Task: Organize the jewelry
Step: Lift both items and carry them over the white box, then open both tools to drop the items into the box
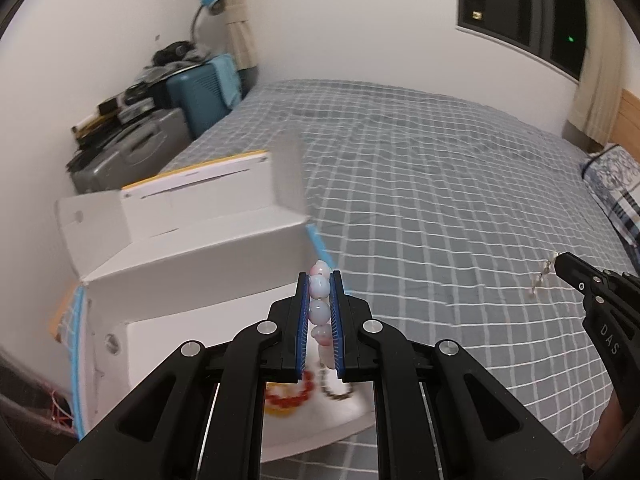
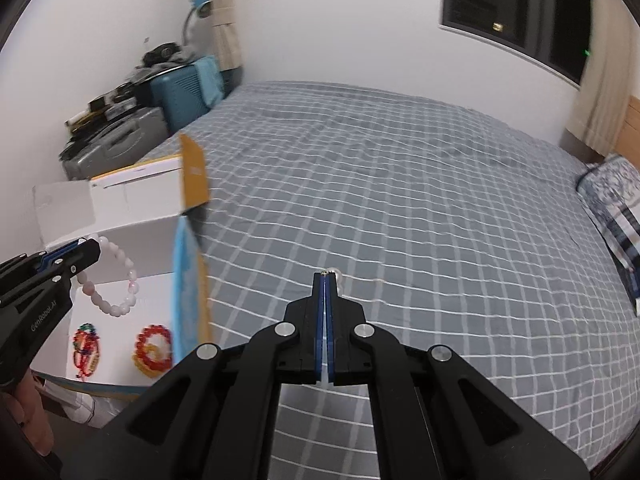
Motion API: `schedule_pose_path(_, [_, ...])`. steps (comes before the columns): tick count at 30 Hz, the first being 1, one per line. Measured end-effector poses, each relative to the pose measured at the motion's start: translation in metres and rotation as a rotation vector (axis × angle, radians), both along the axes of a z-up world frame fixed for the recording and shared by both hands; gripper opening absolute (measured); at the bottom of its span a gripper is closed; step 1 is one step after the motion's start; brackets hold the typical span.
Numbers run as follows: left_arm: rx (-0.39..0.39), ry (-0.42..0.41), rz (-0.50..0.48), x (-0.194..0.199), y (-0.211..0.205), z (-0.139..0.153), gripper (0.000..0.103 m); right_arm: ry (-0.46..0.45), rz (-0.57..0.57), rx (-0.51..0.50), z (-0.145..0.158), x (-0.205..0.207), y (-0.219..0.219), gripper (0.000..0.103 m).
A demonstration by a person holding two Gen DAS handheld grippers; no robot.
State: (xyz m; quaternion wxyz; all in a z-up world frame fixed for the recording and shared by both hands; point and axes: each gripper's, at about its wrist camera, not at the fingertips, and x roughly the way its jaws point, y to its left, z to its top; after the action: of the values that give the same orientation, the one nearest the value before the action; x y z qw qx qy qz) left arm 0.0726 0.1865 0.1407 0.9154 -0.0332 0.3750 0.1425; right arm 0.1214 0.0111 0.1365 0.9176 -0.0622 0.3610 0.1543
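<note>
Gripping bead bracelet [image 1: 320, 312]: left tongs [image 1: 320, 280] | right tongs [image 2: 325, 276] pinch blurred small chain [image 1: 540, 276]

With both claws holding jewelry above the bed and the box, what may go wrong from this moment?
1. The left claw grips the pink bead bracelet by only a few beads; the loop hangs free and may catch the white box wall.
2. The right claw pinches a thin pearl chain at its very tips; it may slip onto the checked bedsheet.
</note>
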Motion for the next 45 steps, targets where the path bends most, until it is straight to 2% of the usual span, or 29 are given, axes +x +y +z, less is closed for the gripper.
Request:
schedule_pose_path(10, [-0.016, 0.039, 0.129, -0.033, 0.089, -0.018, 0.009, -0.02, 0.147, 0.003, -0.002, -0.024, 0.099, 0.0])
schedule_pose_path(16, [-0.029, 0.078, 0.18, -0.044, 0.124, -0.034, 0.01, -0.013, 0.226, -0.012, -0.011, -0.039, 0.151, 0.0])
schedule_pose_path(23, [-0.073, 0.151, 0.212, -0.049, 0.151, -0.06, 0.01, 0.064, 0.285, -0.05, -0.042, -0.04, 0.2, 0.0])
schedule_pose_path(26, [-0.112, 0.196, 0.232, -0.048, 0.164, -0.076, 0.01, 0.134, 0.302, -0.077, -0.063, -0.034, 0.219, 0.0])
schedule_pose_path(30, [-0.158, 0.242, 0.242, -0.046, 0.174, -0.098, 0.01, 0.211, 0.314, -0.108, -0.088, -0.03, 0.236, 0.0])
schedule_pose_path(35, [-0.175, 0.268, 0.259, -0.046, 0.182, -0.111, 0.01, 0.254, 0.316, -0.127, -0.107, -0.027, 0.244, 0.0])
schedule_pose_path(45, [-0.175, 0.289, 0.271, -0.049, 0.186, -0.113, 0.014, 0.266, 0.339, -0.127, -0.113, -0.03, 0.249, 0.003])
